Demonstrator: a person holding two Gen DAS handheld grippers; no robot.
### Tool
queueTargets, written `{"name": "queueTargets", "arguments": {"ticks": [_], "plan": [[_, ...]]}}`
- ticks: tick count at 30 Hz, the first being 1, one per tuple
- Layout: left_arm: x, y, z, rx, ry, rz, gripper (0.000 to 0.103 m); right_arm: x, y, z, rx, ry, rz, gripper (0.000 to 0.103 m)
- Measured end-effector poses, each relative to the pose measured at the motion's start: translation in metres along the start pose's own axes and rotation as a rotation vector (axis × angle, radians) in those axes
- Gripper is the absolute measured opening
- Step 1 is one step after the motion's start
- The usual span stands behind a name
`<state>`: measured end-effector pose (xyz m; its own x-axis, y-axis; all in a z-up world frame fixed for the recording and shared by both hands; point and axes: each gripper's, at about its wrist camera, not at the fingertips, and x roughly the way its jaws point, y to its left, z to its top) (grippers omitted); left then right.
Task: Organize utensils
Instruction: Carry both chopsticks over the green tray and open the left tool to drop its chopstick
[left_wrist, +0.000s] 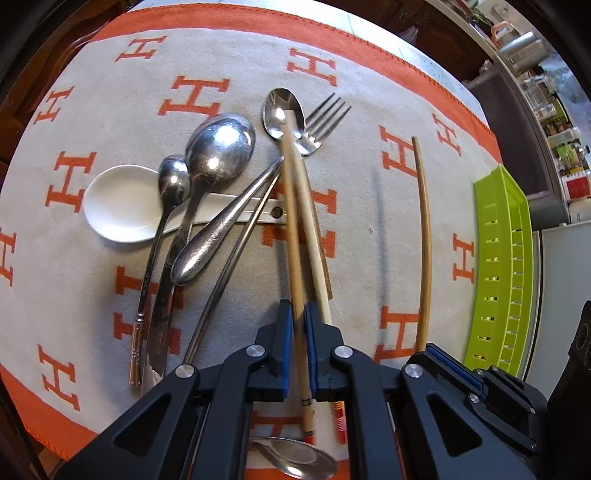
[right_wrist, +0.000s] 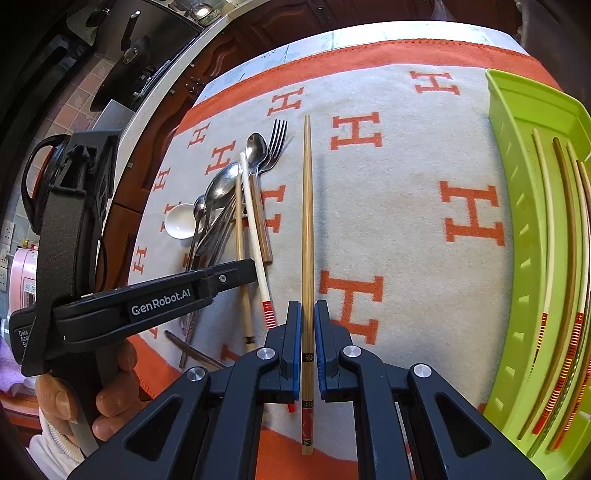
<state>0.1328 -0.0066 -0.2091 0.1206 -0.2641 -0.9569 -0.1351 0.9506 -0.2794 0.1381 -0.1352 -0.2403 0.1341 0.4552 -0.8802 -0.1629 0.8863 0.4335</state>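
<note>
Left wrist view: left gripper had its blue pads closed on a bamboo chopstick, round, pale and faintly grained, its thin tip running away from the camera over the cutlery pile.
Right wrist view: right gripper was clamped on a second bamboo chopstick, striped with fine grain, a red and black patterned band at its thick end.
Long axis: each held chopstick lay along its gripper's fingers, thick end toward the camera, tapered tip pointing away and above the cloth.
Cutlery pile: polished steel spoons, a four-tined fork and a glossy white ceramic spoon lay overlapping, with loose chopsticks beside them.
Tray: a lime-green plastic tray with slotted walls stood at the cloth's right edge, several chopsticks lying lengthwise inside.
Surface: a woolly cream cloth with orange H letters and an orange border covered the table.
Room: dark wooden cabinets and a grey counter edge stood behind.
</note>
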Motion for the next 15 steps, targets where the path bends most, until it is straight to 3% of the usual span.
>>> {"name": "queueTargets", "arguments": {"ticks": [9, 15], "plan": [[-0.034, -0.007, -0.005, -0.008, -0.071, -0.071, 0.004, -0.015, -0.002, -0.004, 0.013, -0.034, 0.019, 0.006], [-0.059, -0.034, -0.011, 0.052, -0.088, -0.132, 0.004, -0.043, -0.008, -0.011, 0.030, -0.087, 0.039, 0.006]]}}
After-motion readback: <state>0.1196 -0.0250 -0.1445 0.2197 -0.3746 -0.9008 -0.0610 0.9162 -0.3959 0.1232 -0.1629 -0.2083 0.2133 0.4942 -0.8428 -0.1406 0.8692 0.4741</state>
